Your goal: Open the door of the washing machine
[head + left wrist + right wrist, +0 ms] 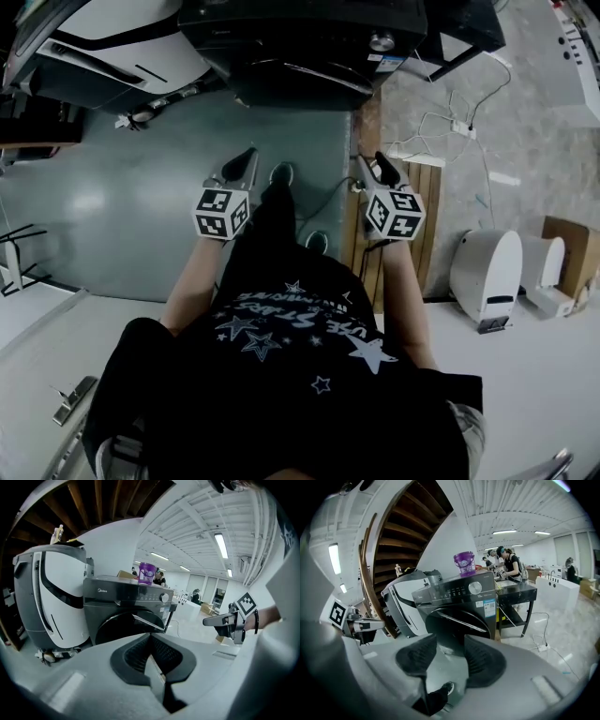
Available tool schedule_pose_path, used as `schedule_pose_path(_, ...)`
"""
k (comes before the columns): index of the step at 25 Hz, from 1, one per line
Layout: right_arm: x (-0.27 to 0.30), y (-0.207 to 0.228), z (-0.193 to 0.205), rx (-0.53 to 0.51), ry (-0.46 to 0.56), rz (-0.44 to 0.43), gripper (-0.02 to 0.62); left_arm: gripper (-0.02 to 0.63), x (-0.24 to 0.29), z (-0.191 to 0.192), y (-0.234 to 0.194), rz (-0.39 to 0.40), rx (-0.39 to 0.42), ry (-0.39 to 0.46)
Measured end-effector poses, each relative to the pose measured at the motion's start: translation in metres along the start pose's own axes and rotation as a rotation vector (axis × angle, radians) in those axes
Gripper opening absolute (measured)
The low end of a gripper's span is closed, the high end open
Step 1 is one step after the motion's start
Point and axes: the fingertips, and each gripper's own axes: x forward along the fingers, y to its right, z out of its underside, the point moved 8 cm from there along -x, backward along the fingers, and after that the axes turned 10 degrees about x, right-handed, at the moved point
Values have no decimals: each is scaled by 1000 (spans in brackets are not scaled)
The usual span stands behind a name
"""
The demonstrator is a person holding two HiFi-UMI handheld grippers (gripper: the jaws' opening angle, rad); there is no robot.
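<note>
Though empty, right tongs (449, 657) apart

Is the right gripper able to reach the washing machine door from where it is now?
Probably yes, but not without moving closer. The right gripper, jaws apart and empty, points at the washing machine door across open grey floor; nothing stands between them.

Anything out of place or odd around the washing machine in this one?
Nothing is spilled or broken. Two small oddities: a purple tub stands on top of the washing machine, and a loose white cable trails over the floor beside it, where feet might catch it.
</note>
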Motion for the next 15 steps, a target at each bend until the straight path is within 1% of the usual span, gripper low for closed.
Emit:
schedule_pose_path(4, 56, 4, -23, 2, -29, 51, 186, 11, 53, -11, -45, 65, 16, -42)
schedule_pose_path(7, 93, 6, -39, -17, -53, 94, 186, 11, 89, -23, -73, 117, 43, -64)
schedule_pose_path(9, 114, 7, -47, -35, -69, 126, 186, 11, 107, -28, -88, 143, 40, -70)
schedule_pose_path(12, 146, 11, -54, -55, -95, 175, 186, 11, 130, -27, -106, 182, 35, -87)
schedule_pose_path(15, 172, 21, -56, -77, -105, 227, 186, 11, 149, -18, -118, 225, 30, -121)
